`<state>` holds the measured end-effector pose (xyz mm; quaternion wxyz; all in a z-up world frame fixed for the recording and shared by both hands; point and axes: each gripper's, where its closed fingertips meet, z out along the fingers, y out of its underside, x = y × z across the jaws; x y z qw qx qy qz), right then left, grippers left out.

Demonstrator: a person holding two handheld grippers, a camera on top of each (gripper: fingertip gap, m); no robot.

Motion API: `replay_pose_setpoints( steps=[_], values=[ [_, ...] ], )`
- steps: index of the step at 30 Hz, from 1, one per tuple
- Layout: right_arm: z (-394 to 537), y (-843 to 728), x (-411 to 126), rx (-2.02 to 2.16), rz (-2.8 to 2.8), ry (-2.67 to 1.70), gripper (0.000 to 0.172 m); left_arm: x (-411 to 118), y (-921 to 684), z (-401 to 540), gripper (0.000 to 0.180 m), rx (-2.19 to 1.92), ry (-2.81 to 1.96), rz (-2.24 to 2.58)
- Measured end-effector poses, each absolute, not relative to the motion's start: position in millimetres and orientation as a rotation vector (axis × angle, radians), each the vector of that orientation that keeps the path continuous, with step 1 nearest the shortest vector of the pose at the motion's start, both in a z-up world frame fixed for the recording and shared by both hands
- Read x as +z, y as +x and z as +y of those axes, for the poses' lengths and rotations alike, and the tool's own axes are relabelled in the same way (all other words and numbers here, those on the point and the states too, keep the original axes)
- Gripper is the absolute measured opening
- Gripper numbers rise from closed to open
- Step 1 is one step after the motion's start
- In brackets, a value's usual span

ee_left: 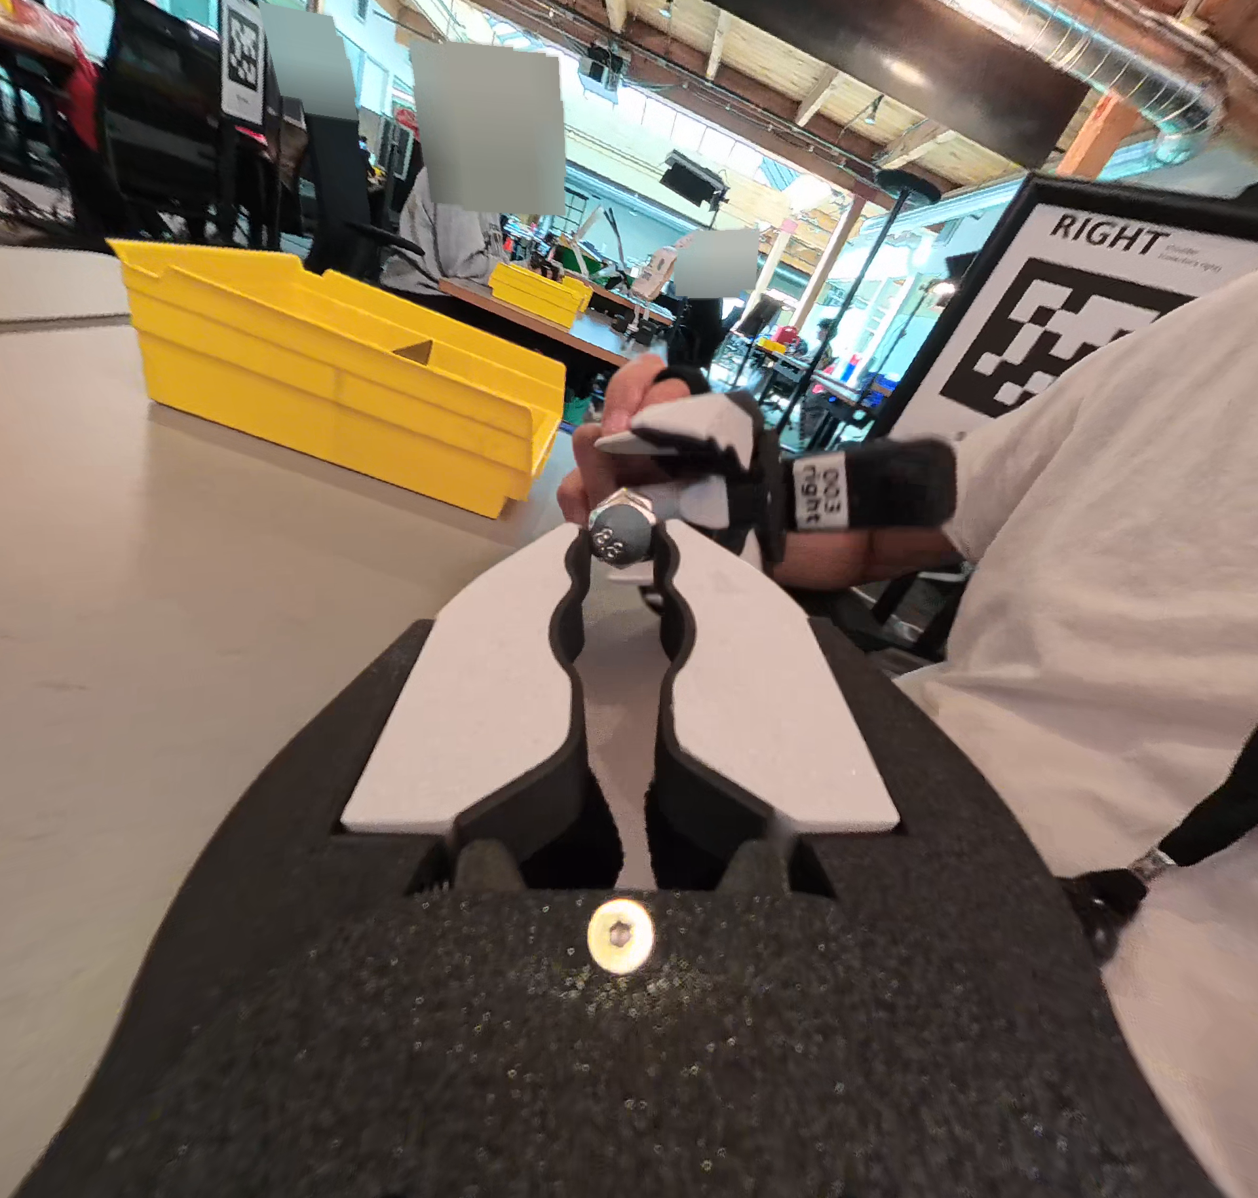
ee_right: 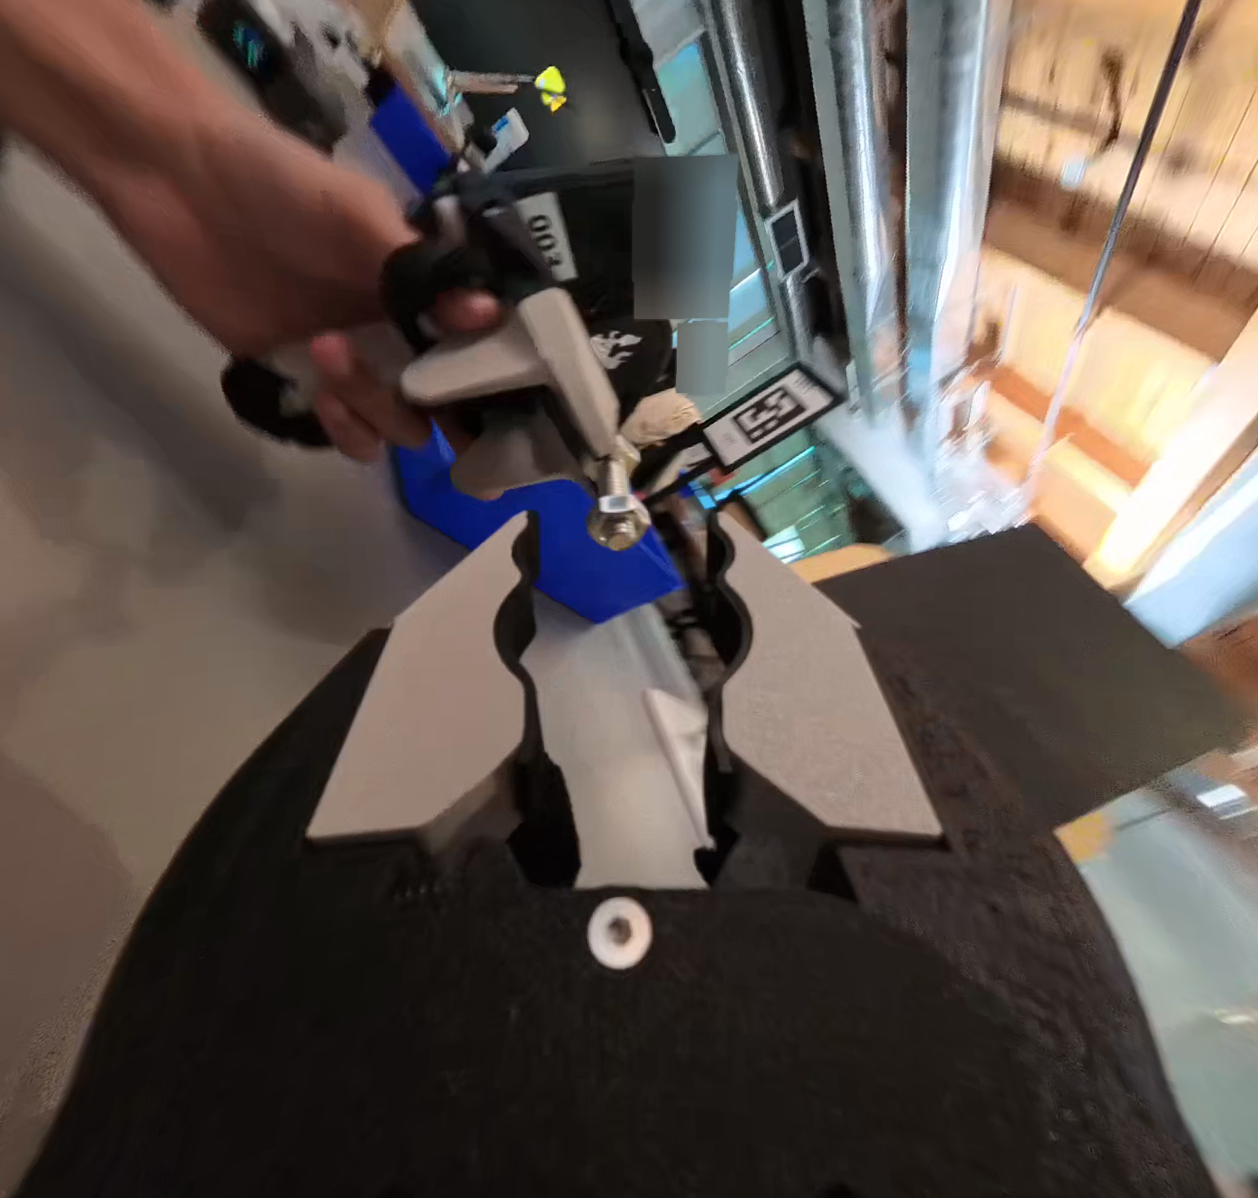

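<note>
In the left wrist view my left gripper (ee_left: 621, 549) is shut on the hex head of a steel bolt (ee_left: 621, 534), one pad on each side of the head. The bolt points away from the camera, above a pale table (ee_left: 136, 621). My right gripper (ee_left: 655, 474) hovers just beyond the bolt with its fingers apart. In the right wrist view my right gripper (ee_right: 619, 520) is open. The bolt's threaded end carries a nut (ee_right: 616, 527), which sits between the fingertips without touching either pad. The left gripper (ee_right: 578, 440) holds the bolt from above there.
A yellow bin (ee_left: 327, 376) lies on the table to the left. A blue bin (ee_right: 578, 570) lies behind the nut. A board with a black-and-white marker (ee_left: 1062, 321) stands at the right. A person's white sleeve (ee_left: 1089, 587) fills the right side. People sit at far tables. Left and right tips are no more than a few centimetres apart.
</note>
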<state>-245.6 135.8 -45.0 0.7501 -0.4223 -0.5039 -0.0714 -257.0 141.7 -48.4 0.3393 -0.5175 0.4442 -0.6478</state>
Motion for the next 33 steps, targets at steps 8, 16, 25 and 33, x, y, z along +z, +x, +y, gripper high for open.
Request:
replay_pose_setpoints(
  steps=[8,16,25,33],
  values=[
    [131,-244,-61,1.301,-0.694,-1.533,0.046,-51,-252,144,0.017,-1.367,-1.206,1.225],
    [131,-237,-45,2.165,-0.304,-1.519,0.032,-48,-250,136,0.017,-1.288,-1.104,1.27],
    [136,-238,-52,2.093,-0.298,-1.563,0.009,-49,-250,135,0.017,-1.284,-1.094,1.282],
    [135,-242,-54,2.077,-0.305,-1.57,0.032,-50,-250,137,0.017,-1.285,-1.108,1.276]
  ],
)
